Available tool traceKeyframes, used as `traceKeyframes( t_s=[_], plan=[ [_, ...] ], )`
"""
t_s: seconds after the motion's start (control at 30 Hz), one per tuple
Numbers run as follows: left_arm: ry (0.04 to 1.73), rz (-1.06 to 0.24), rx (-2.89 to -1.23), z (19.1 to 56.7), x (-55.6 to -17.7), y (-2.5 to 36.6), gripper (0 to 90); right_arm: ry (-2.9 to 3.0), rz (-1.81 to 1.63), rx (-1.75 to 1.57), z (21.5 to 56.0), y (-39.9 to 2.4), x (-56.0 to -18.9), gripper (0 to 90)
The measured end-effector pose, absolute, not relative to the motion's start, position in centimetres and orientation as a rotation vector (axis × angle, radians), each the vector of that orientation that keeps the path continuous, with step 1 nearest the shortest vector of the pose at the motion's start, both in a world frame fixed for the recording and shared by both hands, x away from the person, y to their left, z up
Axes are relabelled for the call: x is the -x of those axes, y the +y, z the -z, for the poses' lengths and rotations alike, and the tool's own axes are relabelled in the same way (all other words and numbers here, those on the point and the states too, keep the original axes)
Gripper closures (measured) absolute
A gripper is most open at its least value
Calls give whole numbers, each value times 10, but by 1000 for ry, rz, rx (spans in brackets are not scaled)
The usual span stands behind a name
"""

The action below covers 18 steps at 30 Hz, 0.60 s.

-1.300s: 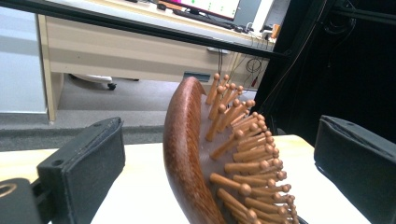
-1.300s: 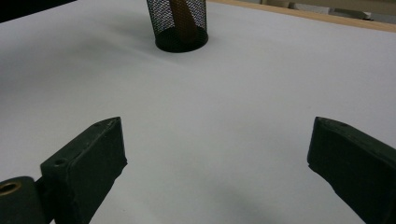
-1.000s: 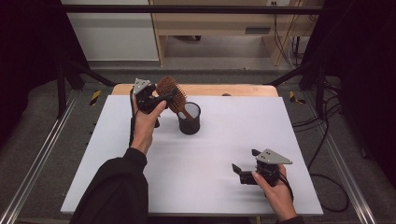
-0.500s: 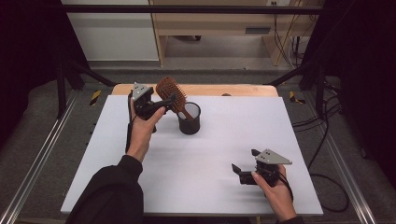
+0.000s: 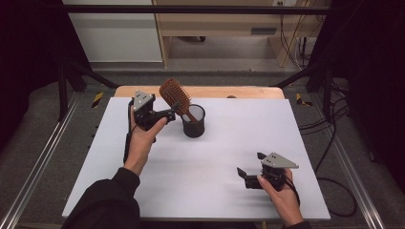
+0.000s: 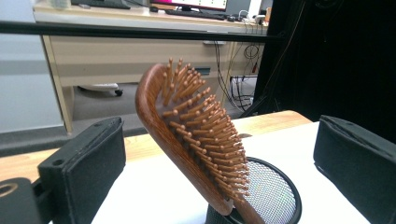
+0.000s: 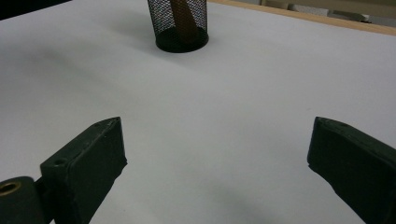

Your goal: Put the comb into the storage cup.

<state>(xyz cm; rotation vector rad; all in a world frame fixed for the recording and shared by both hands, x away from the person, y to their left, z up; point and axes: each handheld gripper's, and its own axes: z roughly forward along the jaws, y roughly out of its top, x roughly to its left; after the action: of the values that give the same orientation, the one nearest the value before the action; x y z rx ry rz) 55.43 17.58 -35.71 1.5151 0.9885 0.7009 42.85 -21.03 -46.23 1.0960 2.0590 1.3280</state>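
High view has my left gripper (image 5: 165, 113) just beside the cup (image 5: 193, 121), on its left, with its jaws spread and aimed at the brush (image 5: 174, 97). That brush stands handle-down in the cup, its wooden head leaning up and away from the rim toward the far left. My left hand (image 5: 142, 138) comes up from the near side of the cup, its dark sleeve (image 5: 107, 202) at the table's near edge.

Left gripper view puts the brush (image 6: 196, 140) between my two black pads (image 6: 86, 161), neither pad touching it; bare air shows on both sides of the head. Its bristles face right there, and the smooth wooden back curves left. Below it, the mesh rim of the cup (image 6: 275, 193) circles the handle.

My right gripper (image 5: 252, 171) sits well apart from the cup, toward the near right corner of the white table (image 5: 296, 133), released and holding nothing, with my right hand (image 5: 282, 195) behind it. Right gripper view shows both jaws wide over bare table, and the cup (image 7: 178, 23) far ahead of them with the brown handle (image 7: 180, 16) visible through the mesh.
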Motion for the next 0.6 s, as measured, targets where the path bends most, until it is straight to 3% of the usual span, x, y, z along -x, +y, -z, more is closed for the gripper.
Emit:
traceKeyframes(
  t_s=[0.6],
  plan=[
    [962, -718, -1500, 344, -521, 207, 25, 2050, -1318, -1090, 462, -211, -428, 51]
  ],
)
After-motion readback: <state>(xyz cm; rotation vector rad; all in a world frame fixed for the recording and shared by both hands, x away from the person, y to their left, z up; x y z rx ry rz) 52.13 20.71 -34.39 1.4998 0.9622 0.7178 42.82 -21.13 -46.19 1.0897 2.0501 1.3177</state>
